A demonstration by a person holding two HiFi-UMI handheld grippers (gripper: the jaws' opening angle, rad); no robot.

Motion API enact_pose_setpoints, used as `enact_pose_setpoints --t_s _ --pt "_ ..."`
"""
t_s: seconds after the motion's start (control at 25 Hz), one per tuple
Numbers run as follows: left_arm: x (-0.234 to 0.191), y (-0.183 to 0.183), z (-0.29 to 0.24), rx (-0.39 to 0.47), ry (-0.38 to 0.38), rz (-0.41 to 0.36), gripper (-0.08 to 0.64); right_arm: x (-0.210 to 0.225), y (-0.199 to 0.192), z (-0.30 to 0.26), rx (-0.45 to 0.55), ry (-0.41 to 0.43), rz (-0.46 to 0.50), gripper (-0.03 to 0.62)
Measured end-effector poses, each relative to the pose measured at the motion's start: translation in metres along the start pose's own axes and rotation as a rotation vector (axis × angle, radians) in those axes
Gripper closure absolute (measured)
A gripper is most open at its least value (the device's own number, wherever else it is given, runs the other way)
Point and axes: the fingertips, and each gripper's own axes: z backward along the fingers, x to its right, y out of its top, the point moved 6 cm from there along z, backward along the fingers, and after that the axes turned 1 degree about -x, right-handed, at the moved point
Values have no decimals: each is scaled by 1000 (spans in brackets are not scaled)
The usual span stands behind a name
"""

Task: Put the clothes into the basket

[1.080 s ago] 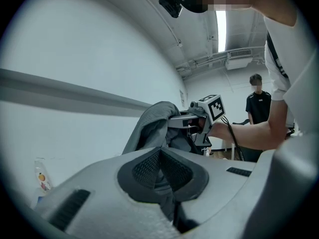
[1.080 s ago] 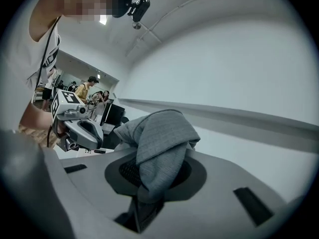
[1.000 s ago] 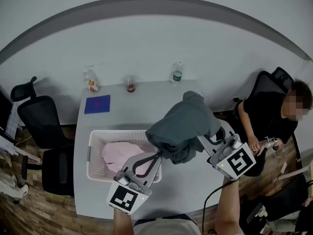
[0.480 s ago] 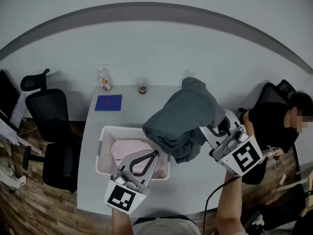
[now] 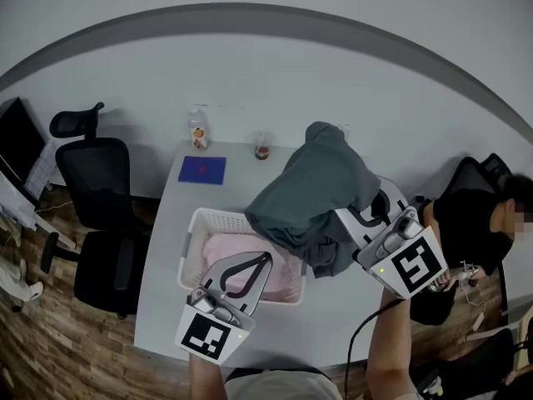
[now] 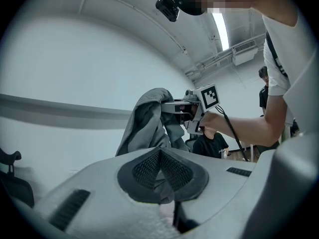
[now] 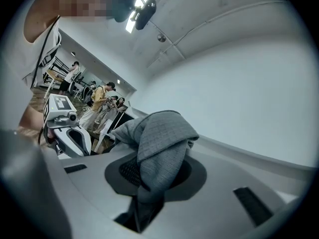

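A grey garment (image 5: 321, 198) hangs in the air between my two grippers, over the right end of the white basket (image 5: 200, 223). My right gripper (image 5: 360, 213) is shut on its upper right part, and the cloth (image 7: 159, 143) drapes over the pads. My left gripper (image 5: 266, 257) is shut on the lower edge, with a fold pinched between its pads (image 6: 160, 169). In the left gripper view the garment (image 6: 149, 123) rises toward the right gripper (image 6: 174, 106). A pink garment (image 5: 229, 252) lies inside the basket.
The basket stands on a pale table (image 5: 250, 332). At the table's far end are a blue pad (image 5: 202, 170), a bottle (image 5: 198, 132) and a small jar (image 5: 262, 148). A black office chair (image 5: 96, 182) stands left. A person (image 5: 475, 232) sits right.
Both grippers have carried the grey garment upward and leftward, so more of it now hangs over the basket. Both grips are unchanged. The head view has shifted.
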Motion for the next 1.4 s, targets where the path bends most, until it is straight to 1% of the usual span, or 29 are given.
enact_pose_setpoints --t_s 0.4,0.96,1.12,1.4 --pt "-20 0 21 11 27 0 554 -8 34 -31 74 32 34 522" --pt "-58 -18 57 -23 112 23 554 -46 36 -95 116 144 -7 522" --pt "-67 -24 65 -39 134 37 554 -59 30 -110 119 183 -30 522" --pt "-71 -45 74 -71 155 68 554 -90 -12 -120 79 246 -111 522"
